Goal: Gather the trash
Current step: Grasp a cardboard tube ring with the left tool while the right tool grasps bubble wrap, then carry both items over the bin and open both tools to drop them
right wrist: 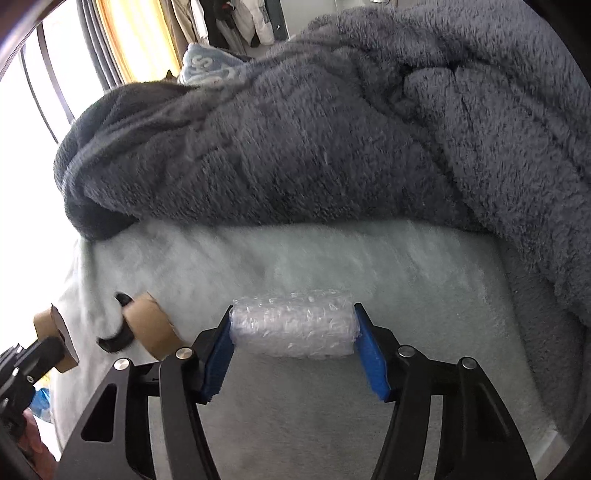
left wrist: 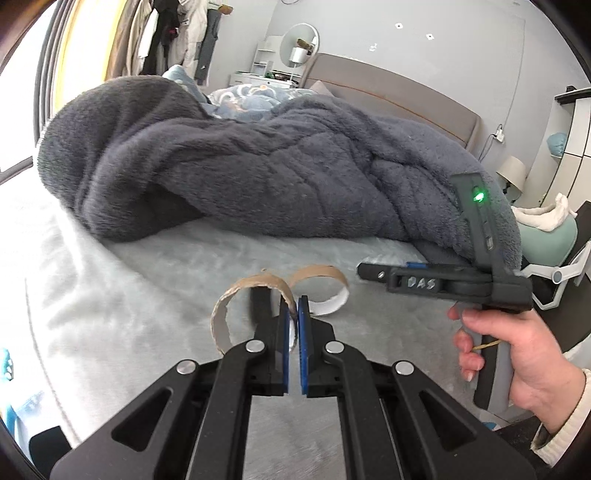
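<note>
My left gripper (left wrist: 294, 306) is shut on the wall of a brown cardboard ring (left wrist: 236, 299), just above the pale bed sheet (left wrist: 166, 280). A second cardboard ring (left wrist: 325, 286) lies just behind it on the sheet. Both rings show at the left of the right wrist view (right wrist: 151, 325). My right gripper (right wrist: 293, 325) has its blue pads against both ends of a roll of bubble wrap (right wrist: 293, 334) that rests on the sheet (right wrist: 332, 266). The right gripper also shows in the left wrist view (left wrist: 369, 271), held by a hand (left wrist: 517, 350).
A thick dark grey fleece blanket (left wrist: 258, 158) is heaped across the bed right behind the trash. A padded headboard (left wrist: 388, 92), a dressing table with a round mirror (left wrist: 299, 44) and hanging clothes (left wrist: 173, 33) stand beyond. A chair (left wrist: 554, 251) stands at the right.
</note>
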`<state>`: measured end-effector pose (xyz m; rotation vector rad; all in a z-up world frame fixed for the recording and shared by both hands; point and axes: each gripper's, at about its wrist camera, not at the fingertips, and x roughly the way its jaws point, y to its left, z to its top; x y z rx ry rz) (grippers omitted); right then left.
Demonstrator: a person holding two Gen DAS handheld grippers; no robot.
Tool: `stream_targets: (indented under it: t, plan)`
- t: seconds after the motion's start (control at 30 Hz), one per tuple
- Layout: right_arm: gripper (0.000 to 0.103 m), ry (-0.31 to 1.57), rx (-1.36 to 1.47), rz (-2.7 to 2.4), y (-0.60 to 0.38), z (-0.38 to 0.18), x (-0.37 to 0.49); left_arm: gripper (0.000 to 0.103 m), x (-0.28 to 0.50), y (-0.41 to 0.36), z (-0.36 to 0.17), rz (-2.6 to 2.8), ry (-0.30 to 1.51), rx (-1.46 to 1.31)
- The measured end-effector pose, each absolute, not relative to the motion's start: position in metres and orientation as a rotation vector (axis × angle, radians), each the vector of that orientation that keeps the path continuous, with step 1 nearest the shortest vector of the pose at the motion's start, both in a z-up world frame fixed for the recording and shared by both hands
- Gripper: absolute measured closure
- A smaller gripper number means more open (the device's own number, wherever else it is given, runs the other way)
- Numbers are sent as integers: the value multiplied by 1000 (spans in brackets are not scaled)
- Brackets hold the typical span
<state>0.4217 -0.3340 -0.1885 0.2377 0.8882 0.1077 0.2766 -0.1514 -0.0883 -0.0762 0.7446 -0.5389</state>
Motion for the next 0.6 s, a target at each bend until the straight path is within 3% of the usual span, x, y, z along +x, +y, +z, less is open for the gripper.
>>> stream_targets:
  t: [0.6]
  plan:
    - [41,712,159,343,-250,-126,409,98,269,-88,-81,-365,743,-38]
